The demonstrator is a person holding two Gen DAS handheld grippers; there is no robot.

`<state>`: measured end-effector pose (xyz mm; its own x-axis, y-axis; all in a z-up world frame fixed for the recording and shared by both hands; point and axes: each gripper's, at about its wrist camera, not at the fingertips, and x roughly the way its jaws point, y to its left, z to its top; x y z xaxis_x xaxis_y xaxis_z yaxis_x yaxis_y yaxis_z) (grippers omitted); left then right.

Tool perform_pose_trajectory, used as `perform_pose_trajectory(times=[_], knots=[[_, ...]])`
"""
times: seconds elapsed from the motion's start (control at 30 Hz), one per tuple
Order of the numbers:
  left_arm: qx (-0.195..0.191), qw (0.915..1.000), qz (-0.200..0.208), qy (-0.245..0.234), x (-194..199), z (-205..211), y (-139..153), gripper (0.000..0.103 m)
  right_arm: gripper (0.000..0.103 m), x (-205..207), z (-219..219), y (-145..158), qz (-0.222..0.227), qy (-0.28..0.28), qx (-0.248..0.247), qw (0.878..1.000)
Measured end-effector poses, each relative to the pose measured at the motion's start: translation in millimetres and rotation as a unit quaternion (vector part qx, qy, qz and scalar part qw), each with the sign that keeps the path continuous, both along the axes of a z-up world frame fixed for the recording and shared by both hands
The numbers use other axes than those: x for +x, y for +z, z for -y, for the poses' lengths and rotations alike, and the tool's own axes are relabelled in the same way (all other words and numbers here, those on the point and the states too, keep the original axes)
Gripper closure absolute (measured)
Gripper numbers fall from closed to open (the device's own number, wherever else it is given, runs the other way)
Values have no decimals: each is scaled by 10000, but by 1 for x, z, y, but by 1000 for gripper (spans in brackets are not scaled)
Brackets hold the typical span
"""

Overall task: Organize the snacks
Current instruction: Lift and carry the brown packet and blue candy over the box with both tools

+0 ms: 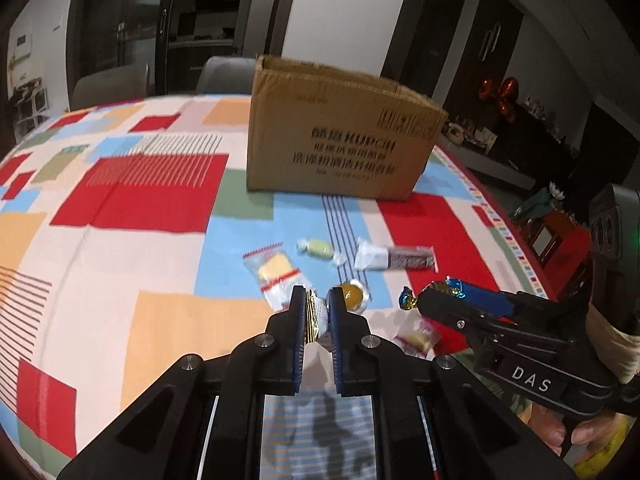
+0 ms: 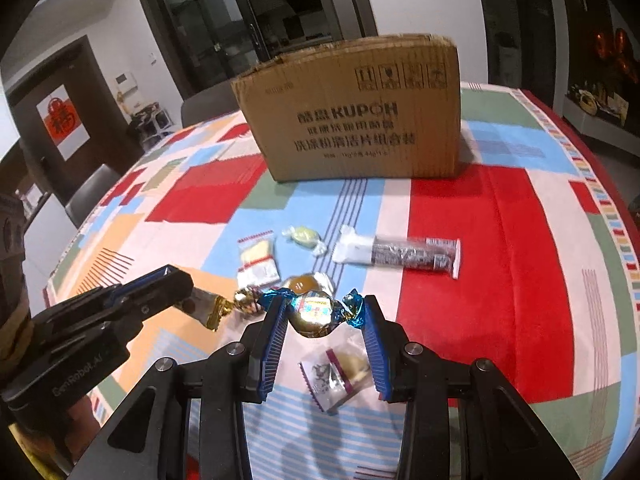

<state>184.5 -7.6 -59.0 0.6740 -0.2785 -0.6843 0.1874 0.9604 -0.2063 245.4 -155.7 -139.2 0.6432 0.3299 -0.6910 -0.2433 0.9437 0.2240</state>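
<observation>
My left gripper (image 1: 318, 314) is shut on a gold-and-white wrapped snack (image 1: 314, 316), held above the table; it also shows in the right wrist view (image 2: 212, 310). My right gripper (image 2: 324, 312) is shut on a round candy in a blue foil wrapper (image 2: 314, 312), seen from the left wrist view too (image 1: 436, 294). An open cardboard box (image 1: 340, 136) stands behind the snacks. On the cloth lie a yellow biscuit bag (image 1: 276, 270), a pale green candy (image 1: 318, 250), a long dark-and-white packet (image 1: 394, 258) and a brown round sweet (image 1: 354, 294).
A small clear packet with a pale sweet (image 2: 338, 374) lies under my right gripper. The table has a patchwork cloth (image 1: 140, 200); its right edge (image 1: 516, 236) drops to a dark cluttered floor. Chairs (image 1: 108, 84) stand behind the table.
</observation>
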Motion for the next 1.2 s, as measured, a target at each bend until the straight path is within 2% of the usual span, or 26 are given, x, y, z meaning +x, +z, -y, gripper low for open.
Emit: perform_pose_trajectory(times=[0.6,1.2], knots=[[-15,9952,940,-265,29,9,70,91,64,15,2,66,850,-21,117,9963],[194,9864,1603,-294,92,13,123,91,64,76,10,126,1514,-211,75,9882]])
